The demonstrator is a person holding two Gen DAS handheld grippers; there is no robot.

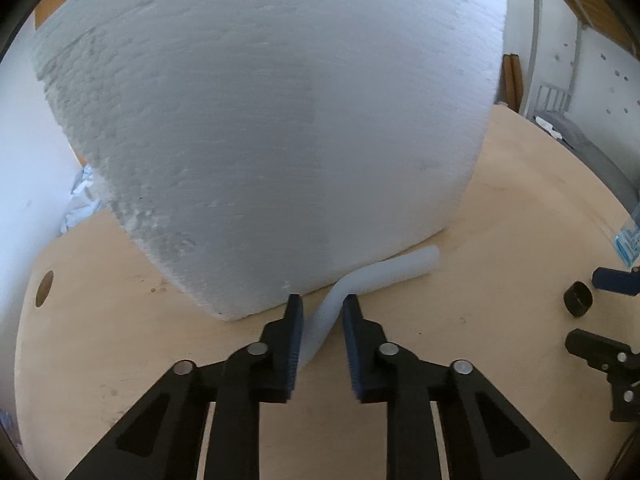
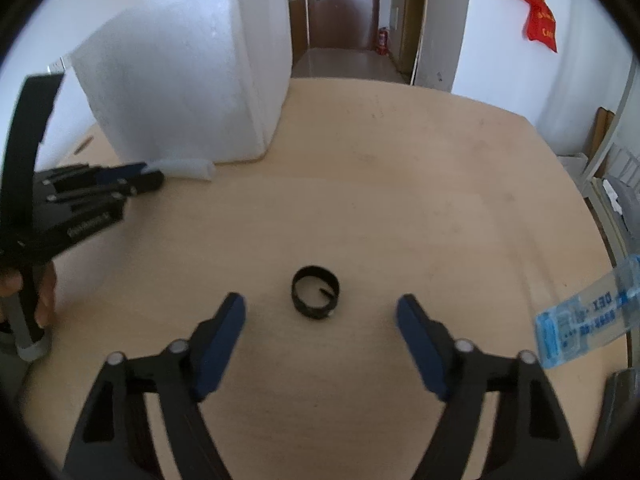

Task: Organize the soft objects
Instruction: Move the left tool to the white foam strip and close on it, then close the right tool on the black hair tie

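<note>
A white foam tube (image 1: 384,274) lies on the round wooden table (image 1: 500,220) against the foot of a big white foam box (image 1: 260,120). My left gripper (image 1: 323,308) is shut on the tube's near end, its blue pads pressing both sides. In the right wrist view that gripper (image 2: 140,176) comes in from the left, with the tube (image 2: 188,168) sticking out beyond it beside the box (image 2: 180,80). My right gripper (image 2: 320,308) stands open, pointing down at the table. A small black ring (image 2: 316,292) lies between and just ahead of its fingertips, untouched.
A blue-and-white plastic packet (image 2: 580,320) hangs over the table's right edge. A round hole (image 1: 44,288) sits in the tabletop at the left. A person's hand (image 2: 44,300) holds the left gripper's handle. Bare tabletop (image 2: 400,160) stretches beyond the ring.
</note>
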